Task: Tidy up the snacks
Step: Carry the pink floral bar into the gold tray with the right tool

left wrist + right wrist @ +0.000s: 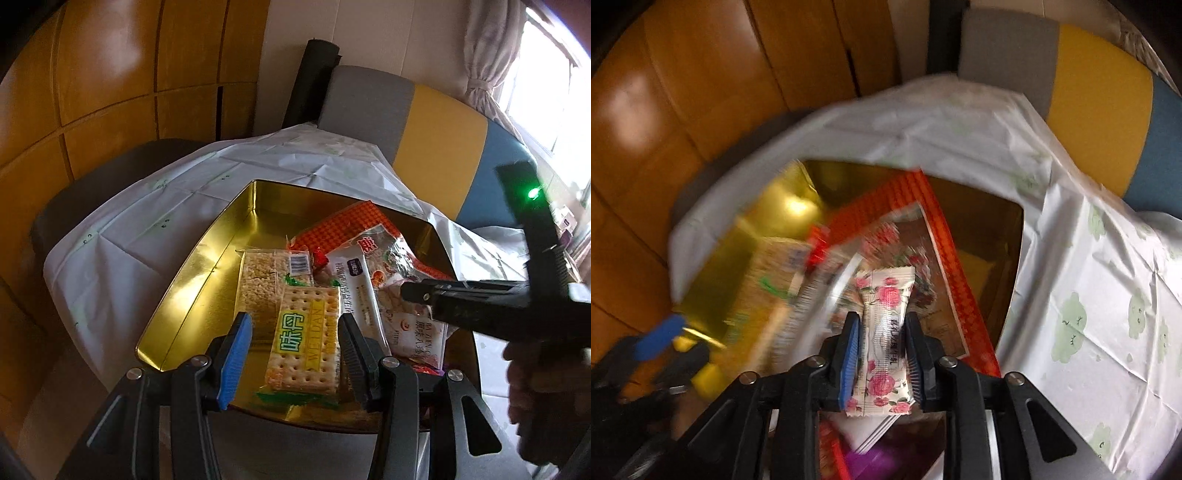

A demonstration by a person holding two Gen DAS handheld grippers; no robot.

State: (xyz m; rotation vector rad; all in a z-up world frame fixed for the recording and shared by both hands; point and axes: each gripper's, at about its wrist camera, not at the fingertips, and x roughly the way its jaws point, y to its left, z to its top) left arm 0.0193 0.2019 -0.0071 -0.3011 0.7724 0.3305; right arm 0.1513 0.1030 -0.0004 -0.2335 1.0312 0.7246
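Currently the right gripper (882,343) clamps a rose-printed white snack packet (884,332) above the gold rectangular tin (192,280), apparently ready to lower and release; the left gripper (295,354) hangs wide open.

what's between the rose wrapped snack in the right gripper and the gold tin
Nothing visible blocks it. The right gripper holds the rose-print packet directly above the gold tin, over the orange packet already lying inside.
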